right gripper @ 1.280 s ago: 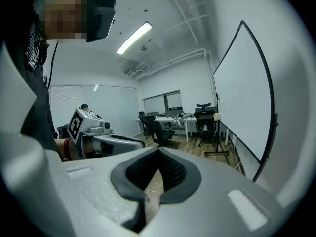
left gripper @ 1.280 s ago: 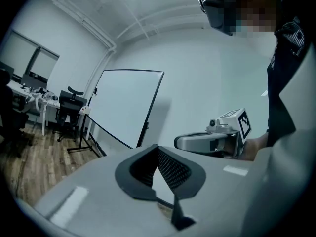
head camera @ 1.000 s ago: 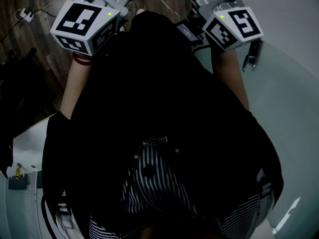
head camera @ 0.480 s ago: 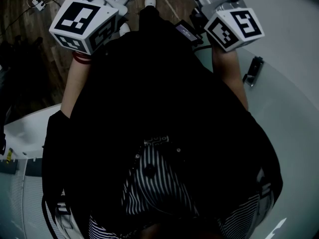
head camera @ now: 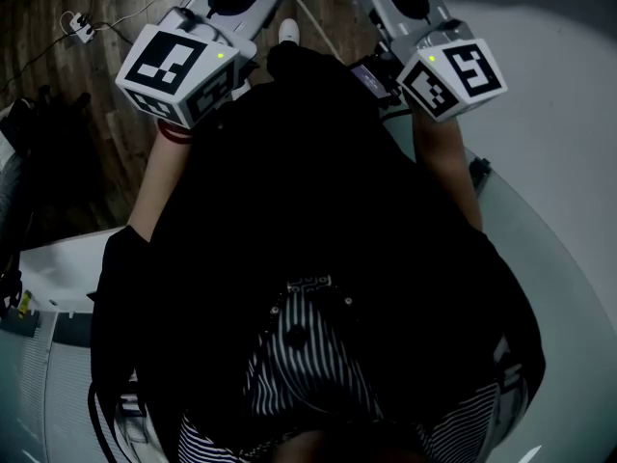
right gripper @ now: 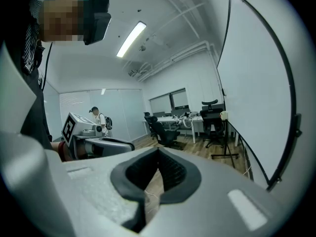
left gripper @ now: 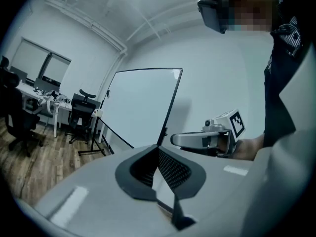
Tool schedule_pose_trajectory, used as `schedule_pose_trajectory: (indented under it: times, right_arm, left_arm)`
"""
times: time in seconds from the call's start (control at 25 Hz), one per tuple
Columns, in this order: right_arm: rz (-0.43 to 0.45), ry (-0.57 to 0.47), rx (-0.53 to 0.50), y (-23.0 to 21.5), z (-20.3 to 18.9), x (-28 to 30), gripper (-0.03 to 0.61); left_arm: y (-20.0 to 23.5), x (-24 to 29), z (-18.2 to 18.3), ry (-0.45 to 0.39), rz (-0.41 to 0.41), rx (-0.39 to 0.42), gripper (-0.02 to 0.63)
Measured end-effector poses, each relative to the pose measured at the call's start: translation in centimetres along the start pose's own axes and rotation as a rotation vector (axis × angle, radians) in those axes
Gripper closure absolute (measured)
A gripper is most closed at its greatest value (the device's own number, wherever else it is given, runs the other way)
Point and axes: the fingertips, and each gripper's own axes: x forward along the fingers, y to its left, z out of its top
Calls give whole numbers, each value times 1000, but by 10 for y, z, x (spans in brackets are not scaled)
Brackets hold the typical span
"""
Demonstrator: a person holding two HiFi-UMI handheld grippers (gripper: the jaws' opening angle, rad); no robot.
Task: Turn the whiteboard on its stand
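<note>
Now | whiteboard [left gripper: 140, 107]: flat, glossy, black-framed | left claw [left gripper: 158, 148], right claw [right gripper: 158, 151]: closed, empty

A wood-plank floor [left gripper: 29, 157] runs under white desks [left gripper: 34, 94] set below tall windows [left gripper: 42, 68]. There are 2 black office chairs, 1 [left gripper: 81, 107] at the desk end and 1 [left gripper: 15, 122] at the left edge. A long ceiling light [right gripper: 131, 38] glows near exposed white pipes [right gripper: 182, 56]. Far back in the right gripper view stands a person with a backpack [right gripper: 100, 118]. In the head view a small white adapter [head camera: 75, 24] on a cable lies on the planks.
</note>
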Motion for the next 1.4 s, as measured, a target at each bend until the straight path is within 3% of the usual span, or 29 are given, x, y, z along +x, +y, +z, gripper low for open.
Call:
schedule_pose_trajectory:
  times: [0.32, 0.56, 0.76, 0.92, 1.24, 1.4]
  right_arm:
    - [-6, -43, -34, 0, 20, 0, 577]
    - [18, -64, -95, 53, 66, -8, 577]
    - [5, -78, -55, 33, 96, -25, 577]
    - [2, -75, -61, 34, 97, -25, 577]
    - [-67, -118, -44, 24, 111, -33, 577]
    - [-150, -137, -79, 23, 121, -40, 577]
  left_arm:
    - [1, -6, 23, -31, 1, 59, 618]
    - [-22, -49, 60, -63, -5, 89, 618]
    - [-37, -28, 93, -31, -34, 90, 618]
    - [-42, -32, 92, -15, -47, 92, 618]
    - [-43, -20, 106, 1, -108, 118, 618]
    - [-43, -14, 107, -10, -186, 125, 618]
